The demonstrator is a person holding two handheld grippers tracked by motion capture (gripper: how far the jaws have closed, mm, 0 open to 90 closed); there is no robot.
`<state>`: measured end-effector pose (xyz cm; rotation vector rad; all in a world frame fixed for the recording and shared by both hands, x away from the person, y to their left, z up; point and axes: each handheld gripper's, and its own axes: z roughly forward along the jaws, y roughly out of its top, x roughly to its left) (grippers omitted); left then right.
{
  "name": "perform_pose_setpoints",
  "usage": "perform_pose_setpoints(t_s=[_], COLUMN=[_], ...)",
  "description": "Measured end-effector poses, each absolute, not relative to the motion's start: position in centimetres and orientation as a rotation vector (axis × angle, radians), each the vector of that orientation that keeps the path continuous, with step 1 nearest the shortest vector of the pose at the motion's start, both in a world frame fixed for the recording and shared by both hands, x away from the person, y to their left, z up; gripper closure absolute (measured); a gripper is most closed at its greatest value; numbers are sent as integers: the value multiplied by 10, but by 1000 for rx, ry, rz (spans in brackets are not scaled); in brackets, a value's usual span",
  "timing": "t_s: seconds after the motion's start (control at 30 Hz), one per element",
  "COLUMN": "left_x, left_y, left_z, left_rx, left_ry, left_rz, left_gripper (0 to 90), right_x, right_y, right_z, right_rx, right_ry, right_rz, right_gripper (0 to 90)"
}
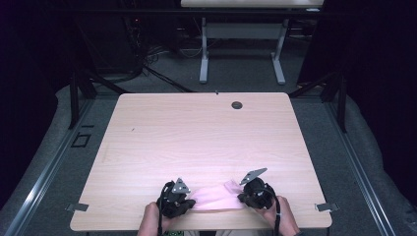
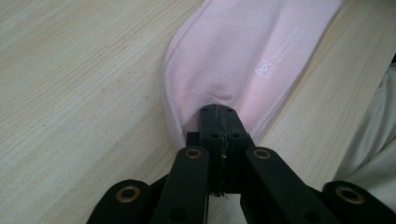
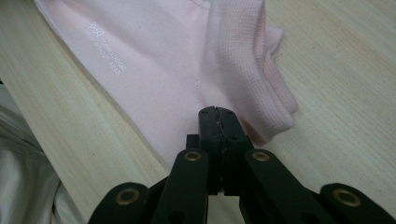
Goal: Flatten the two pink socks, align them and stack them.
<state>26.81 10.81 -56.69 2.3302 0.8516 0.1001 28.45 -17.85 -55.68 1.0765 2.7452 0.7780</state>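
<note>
A pale pink sock [image 1: 219, 197] lies flat near the front edge of the wooden table [image 1: 196, 137], between my two grippers. My left gripper [image 1: 183, 199] is shut on the sock's toe end [image 2: 205, 88], its jaws pressed together over the fabric. My right gripper [image 1: 250, 192] is shut on the sock near its ribbed cuff [image 3: 247, 70]. Small white printed lettering [image 2: 280, 67] shows on the sock's side, and the same lettering [image 3: 105, 49] appears in the right gripper view.
A small dark round grommet [image 1: 237, 105] sits in the table near its far edge. Metal clips [image 1: 78, 207] stick out at the front corners. Beyond the table stand another desk's white legs [image 1: 204, 64] and cables on grey floor.
</note>
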Motion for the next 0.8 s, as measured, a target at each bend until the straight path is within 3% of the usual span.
perform_pose_setpoints(t_s=[0.1,0.17,0.23,0.37,0.57,0.8], left_x=[269,270,270,273,276,279], left_y=[108,109,113,121,148,180], left_z=[-566,-562,-556,-544,-535,-541], left_rx=[2309,2282,2247,2209,2156,2174], left_ry=[847,852,861,912,991,1096], left_rz=[94,118,145,221,318,398], left_gripper=[884,733,644,394,235,151], right_x=[286,286,285,284,281,280], right_y=[-178,-178,-181,-185,-202,-232], right_z=[-556,-555,-551,-542,-532,-530], right_rx=[1072,1074,1097,1147,1207,1315], right_ry=[2756,2749,2700,2622,2474,2347], right_rz=[772,814,901,987,997,938], right_gripper=[900,898,893,632,231,32])
